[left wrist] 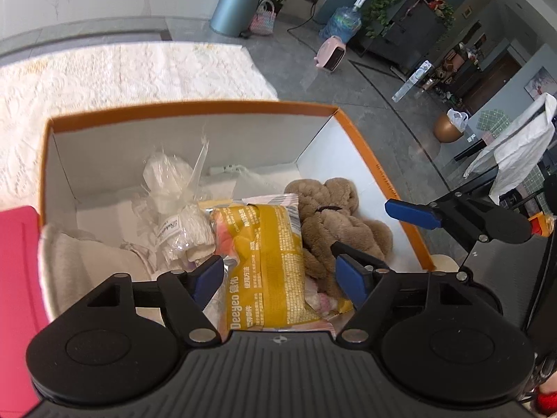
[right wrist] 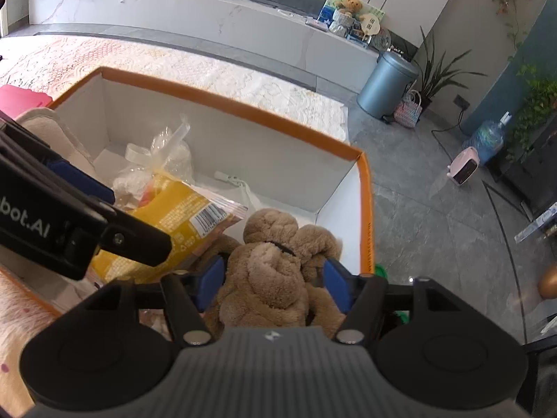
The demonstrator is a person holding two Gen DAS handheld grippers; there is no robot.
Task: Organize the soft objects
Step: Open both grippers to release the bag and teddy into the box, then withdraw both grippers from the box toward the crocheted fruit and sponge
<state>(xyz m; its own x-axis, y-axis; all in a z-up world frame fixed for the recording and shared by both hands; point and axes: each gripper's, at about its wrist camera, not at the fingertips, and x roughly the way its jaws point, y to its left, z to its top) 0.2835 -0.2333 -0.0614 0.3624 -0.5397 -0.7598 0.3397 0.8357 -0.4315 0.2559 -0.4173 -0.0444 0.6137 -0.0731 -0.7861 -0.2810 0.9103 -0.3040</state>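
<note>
An orange-rimmed cardboard box [left wrist: 191, 108] with white inner walls holds the soft things. In it a yellow snack packet [left wrist: 268, 244] lies between the fingers of my left gripper [left wrist: 280, 277]; the jaws stand wide, and the right pad is clear of the packet. A brown plush toy [right wrist: 271, 278] lies in the box's right corner, between the blue pads of my right gripper [right wrist: 273, 277], which stands open around it. The plush toy [left wrist: 334, 216] sits beside the packet. One right-gripper finger [left wrist: 410, 214] hangs over the box's right wall.
Clear plastic bags of white items [left wrist: 170, 188] fill the back left of the box, and a beige towel [left wrist: 87, 261] its left side. A pink object [left wrist: 17, 261] lies left of the box. A cream rug [left wrist: 122, 69], grey bin [left wrist: 236, 0] and pink heater [left wrist: 330, 52] stand beyond.
</note>
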